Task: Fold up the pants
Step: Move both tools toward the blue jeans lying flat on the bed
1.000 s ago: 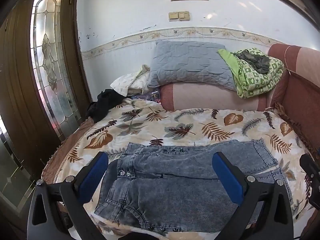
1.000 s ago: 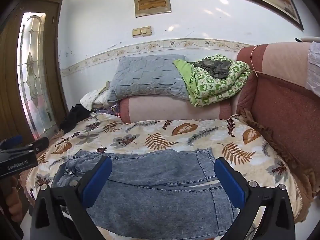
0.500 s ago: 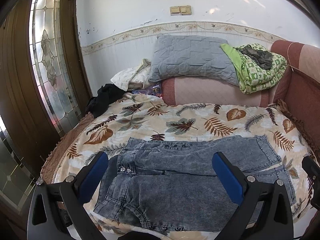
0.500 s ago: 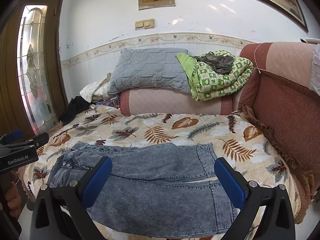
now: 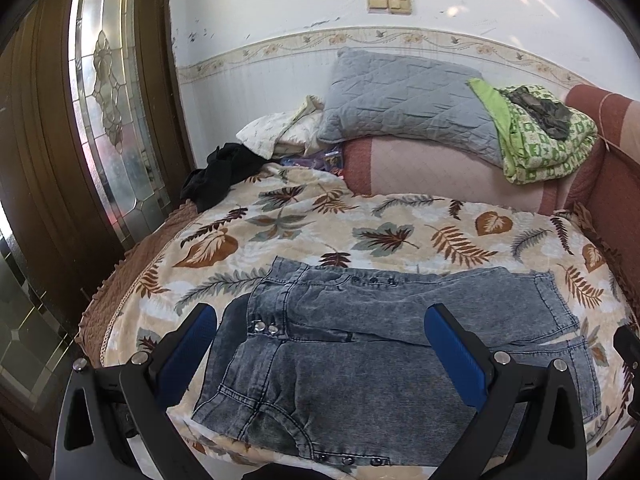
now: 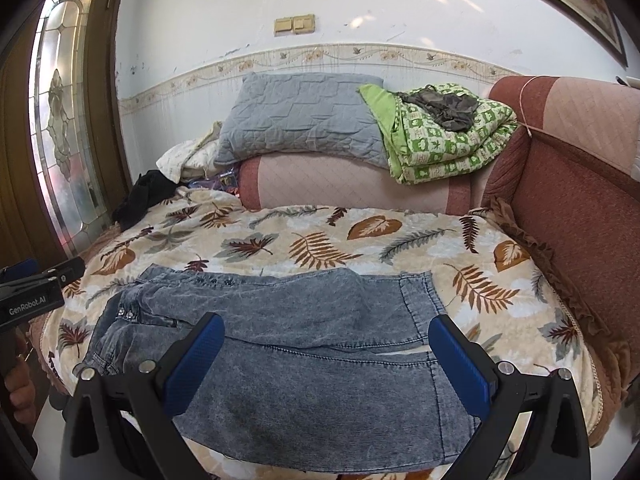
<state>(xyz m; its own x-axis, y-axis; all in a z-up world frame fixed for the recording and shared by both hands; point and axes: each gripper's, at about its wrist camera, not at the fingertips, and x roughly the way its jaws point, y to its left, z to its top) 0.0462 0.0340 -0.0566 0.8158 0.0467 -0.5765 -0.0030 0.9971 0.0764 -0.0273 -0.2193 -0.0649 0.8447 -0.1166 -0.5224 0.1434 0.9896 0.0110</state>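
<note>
With both the left gripper (image 5: pixel 320 332) and right gripper (image 6: pixel 326 340) spread wide and empty above the pants (image 5: pixel 380 344) lying flat on the bed (image 5: pixel 304 224), we judge the denim soft but weighty, best pinched at waistband and hems.

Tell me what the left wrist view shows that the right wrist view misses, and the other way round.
Only the left wrist view shows the snaps along the near edge of the jeans, and the left gripper framing the waist end.

Only the right wrist view shows the picture frame high on the wall, more of the red sofa arm, and the right gripper over the leg end.

Both show the jeans flat on the leaf blanket, the grey pillow, the green quilt, and open jaws.
</note>
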